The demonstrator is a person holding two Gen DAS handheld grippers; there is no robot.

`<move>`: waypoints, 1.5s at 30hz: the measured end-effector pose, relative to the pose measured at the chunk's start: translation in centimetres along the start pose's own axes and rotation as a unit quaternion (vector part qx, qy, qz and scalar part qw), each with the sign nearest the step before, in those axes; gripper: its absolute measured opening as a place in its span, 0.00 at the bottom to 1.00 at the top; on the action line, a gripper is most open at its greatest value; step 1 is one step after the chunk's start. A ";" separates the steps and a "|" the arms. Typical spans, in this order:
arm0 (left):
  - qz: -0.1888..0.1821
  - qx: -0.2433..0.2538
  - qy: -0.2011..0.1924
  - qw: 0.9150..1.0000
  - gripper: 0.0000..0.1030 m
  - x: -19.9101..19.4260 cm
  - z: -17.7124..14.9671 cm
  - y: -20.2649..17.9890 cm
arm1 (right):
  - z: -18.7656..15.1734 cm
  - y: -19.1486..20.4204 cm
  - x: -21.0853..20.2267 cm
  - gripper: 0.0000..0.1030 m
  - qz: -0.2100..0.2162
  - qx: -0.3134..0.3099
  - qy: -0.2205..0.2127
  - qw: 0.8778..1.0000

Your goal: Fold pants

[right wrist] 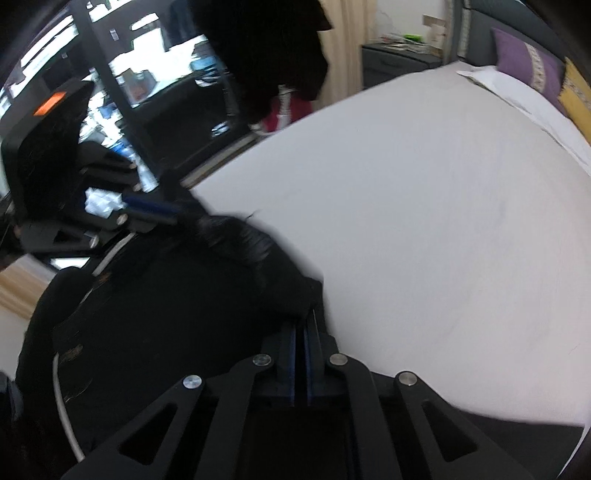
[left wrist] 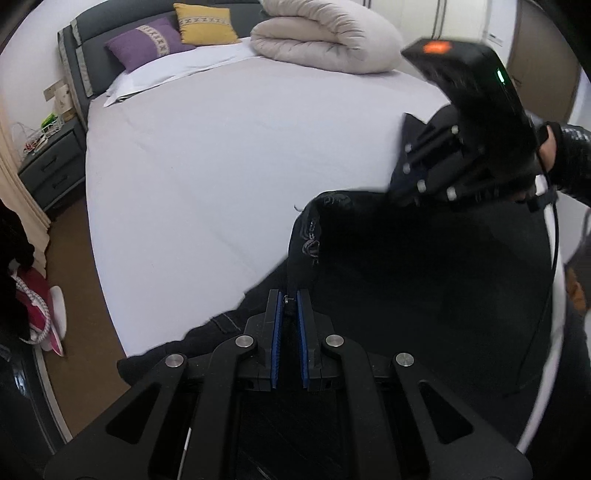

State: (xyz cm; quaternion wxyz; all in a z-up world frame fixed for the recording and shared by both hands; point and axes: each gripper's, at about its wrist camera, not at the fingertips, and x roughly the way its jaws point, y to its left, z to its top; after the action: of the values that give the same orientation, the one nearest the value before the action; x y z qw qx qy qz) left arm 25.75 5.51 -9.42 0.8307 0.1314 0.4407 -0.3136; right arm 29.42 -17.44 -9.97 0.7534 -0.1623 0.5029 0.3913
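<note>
Left hand-held gripper (left wrist: 290, 306): blue pads nearly together, a thin ridge of the black pants (left wrist: 424, 280) pinched between them. The fabric rises from the tips as a dark fold with a faint grey printed pattern. Little detail shows in the cloth itself; seams and legs are hard to tell apart in the black mass.

Right hand-held gripper (right wrist: 301, 334): jaws narrow, closed on the edge of the same pants (right wrist: 166, 314). The right wrist view is motion-blurred, so the exact contact at the tips is soft. From the left wrist view this gripper (left wrist: 410, 192) is seen from outside, blurred, its tips buried in the fabric's far corner; a gloved hand (left wrist: 550, 147) in a dark sleeve holds its handle.

The pants lie at the near edge of the bed (left wrist: 229, 177), spread across the white sheet and partly running out of frame below both cameras. How far they hang over the edge cannot be judged.

Farther out: a purple pillow (left wrist: 147, 46) and a yellow pillow (left wrist: 205, 24) at the headboard, a rolled pale duvet (left wrist: 325, 40) beside them, a grey nightstand (left wrist: 51, 166) to the bed's side with small clutter too tiny to name.
</note>
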 end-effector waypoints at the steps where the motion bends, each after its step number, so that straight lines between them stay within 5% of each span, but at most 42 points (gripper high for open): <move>1: 0.000 0.004 0.002 1.000 0.07 -0.5 -0.7 -0.6 | -0.9 1.2 0.0 0.05 -0.002 -0.014 0.011 1.000; 13: -0.070 0.109 0.072 0.989 0.07 -5.7 -11.0 -13.1 | -10.3 11.9 -3.1 0.05 -0.065 -0.139 0.086 0.984; 23: -0.117 0.144 0.104 0.977 0.07 -8.5 -14.6 -18.0 | -15.6 20.0 -2.8 0.05 -0.098 -0.232 0.143 0.957; 45: -0.135 0.128 0.100 0.977 0.08 -11.5 -15.7 -15.4 | -17.5 25.2 -2.0 0.05 -0.154 -0.217 0.146 0.953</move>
State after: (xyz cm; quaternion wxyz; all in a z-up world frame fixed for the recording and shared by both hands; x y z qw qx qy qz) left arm 0.99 6.14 -8.27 0.7084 0.2068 0.4916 -0.4622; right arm -0.92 -13.32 -12.21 0.6696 -0.4531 0.4789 0.3420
